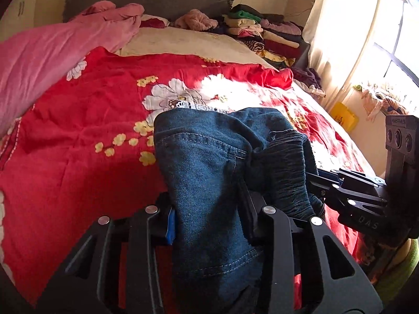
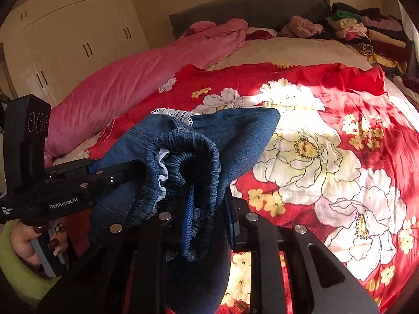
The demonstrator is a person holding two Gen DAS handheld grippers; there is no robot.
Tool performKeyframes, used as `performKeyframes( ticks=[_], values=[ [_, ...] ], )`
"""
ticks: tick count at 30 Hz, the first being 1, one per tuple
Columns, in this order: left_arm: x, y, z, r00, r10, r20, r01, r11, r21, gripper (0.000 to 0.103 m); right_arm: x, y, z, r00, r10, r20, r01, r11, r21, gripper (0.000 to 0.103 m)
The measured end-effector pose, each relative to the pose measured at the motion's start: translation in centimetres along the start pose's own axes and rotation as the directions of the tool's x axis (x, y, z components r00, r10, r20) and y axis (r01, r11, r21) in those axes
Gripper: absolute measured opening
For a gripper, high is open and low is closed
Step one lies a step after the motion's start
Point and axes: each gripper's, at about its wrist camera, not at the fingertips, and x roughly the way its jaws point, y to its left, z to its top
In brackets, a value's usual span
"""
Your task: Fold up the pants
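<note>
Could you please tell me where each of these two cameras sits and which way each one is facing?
Left wrist: sits on the left hand-held gripper, looking across the red floral bedspread toward the headboard; the right hand-held gripper shows at right.
Right wrist: sits on the right hand-held gripper, facing the same way; the left hand-held gripper and the person's left hand show at left.
Shared: the denim pants, clamped by both, and the pile of folded clothes.
</note>
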Motion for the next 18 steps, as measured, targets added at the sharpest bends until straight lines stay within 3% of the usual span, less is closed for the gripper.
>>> performKeyframes(
  ticks=[2,4,7,9,14,18],
  values=[
    [1.0,0.3,0.1,0.999,0.028,-0.017,-0.028,1.000,0.005,0.029,0.8,-0.2,0.0,0.999,-0.045,-0.001,0.045,0.999,-0.011,0.020],
    [2.3,0.6,-0.2,0.997,0.053,-0.052,-0.052,0.999,0.004,0.032,2.0,-0.5,-0.6,0.991,-0.124,-0.041,0.124,0.992,-0.023,0.034],
    [3.8,1.2,-1.3,0.991,0.094,-0.100,-0.095,0.996,0.000,0.048,3.0,-1.7,-1.8,0.981,-0.167,-0.095,0.169,0.986,0.012,0.055],
    [4.0,1.6,-1.9,0.990,0.101,-0.101,-0.102,0.995,-0.008,0.057,3.2,-2.6,-2.3,0.981,-0.159,-0.114,0.166,0.984,0.057,0.061],
    [3.9,2.0,-2.2,0.990,0.093,-0.107,-0.097,0.995,-0.030,0.062,3.0,-2.5,-2.7,0.975,-0.186,-0.119,0.194,0.979,0.058,0.064],
    [2.4,1.4,-2.3,0.992,0.097,-0.087,-0.098,0.995,-0.005,0.075,0.9,-1.4,-2.8,0.970,-0.234,-0.067,0.236,0.971,0.031,0.079]
  ],
)
